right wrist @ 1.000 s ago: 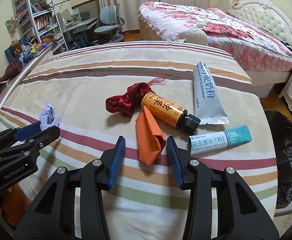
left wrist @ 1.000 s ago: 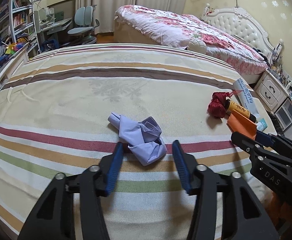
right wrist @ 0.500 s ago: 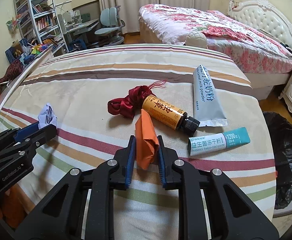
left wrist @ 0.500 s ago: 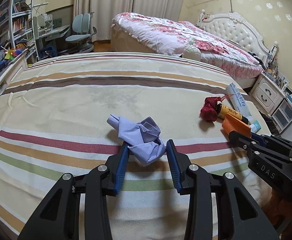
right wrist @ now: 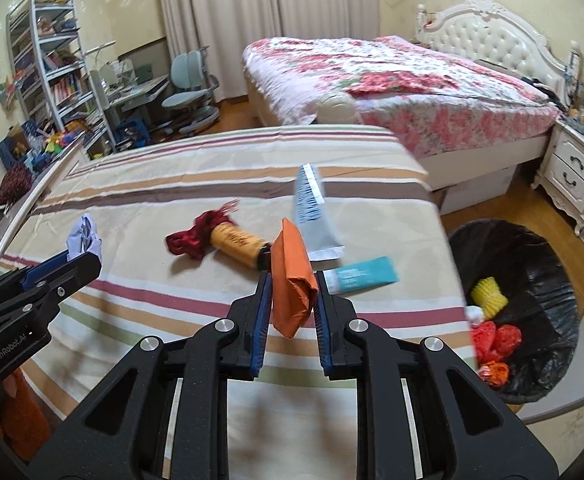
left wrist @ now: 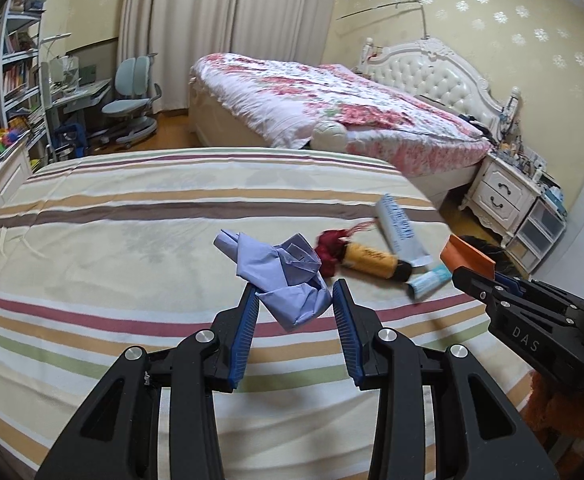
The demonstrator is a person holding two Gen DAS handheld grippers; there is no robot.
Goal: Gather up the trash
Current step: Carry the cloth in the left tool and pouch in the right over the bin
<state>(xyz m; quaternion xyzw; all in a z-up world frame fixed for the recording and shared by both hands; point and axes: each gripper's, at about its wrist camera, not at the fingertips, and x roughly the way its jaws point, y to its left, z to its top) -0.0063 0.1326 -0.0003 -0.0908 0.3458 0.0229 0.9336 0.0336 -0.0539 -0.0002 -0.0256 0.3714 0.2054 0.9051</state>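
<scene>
My left gripper (left wrist: pixel 294 312) is shut on a crumpled lilac paper (left wrist: pixel 280 270) and holds it above the striped bed cover (left wrist: pixel 132 220). My right gripper (right wrist: pixel 291 298) is shut on a folded orange paper (right wrist: pixel 292 280), also lifted off the cover. On the cover lie a red ribbon bundle (right wrist: pixel 190 236), an amber bottle with a black cap (right wrist: pixel 238 246), a grey-white sachet (right wrist: pixel 312 220) and a teal sachet (right wrist: pixel 362 274). A black-lined trash bin (right wrist: pixel 532 300) stands on the floor right of the bed, with yellow and red trash inside.
A second bed with a floral quilt (right wrist: pixel 392 76) stands behind. A white nightstand (right wrist: pixel 576 168) is at the far right. A desk, a blue-grey chair (right wrist: pixel 190 88) and bookshelves (right wrist: pixel 48 64) fill the back left.
Both grippers closed on their papers and lifted them off the cover. The right gripper swung rightward, bringing the trash bin more into view.
</scene>
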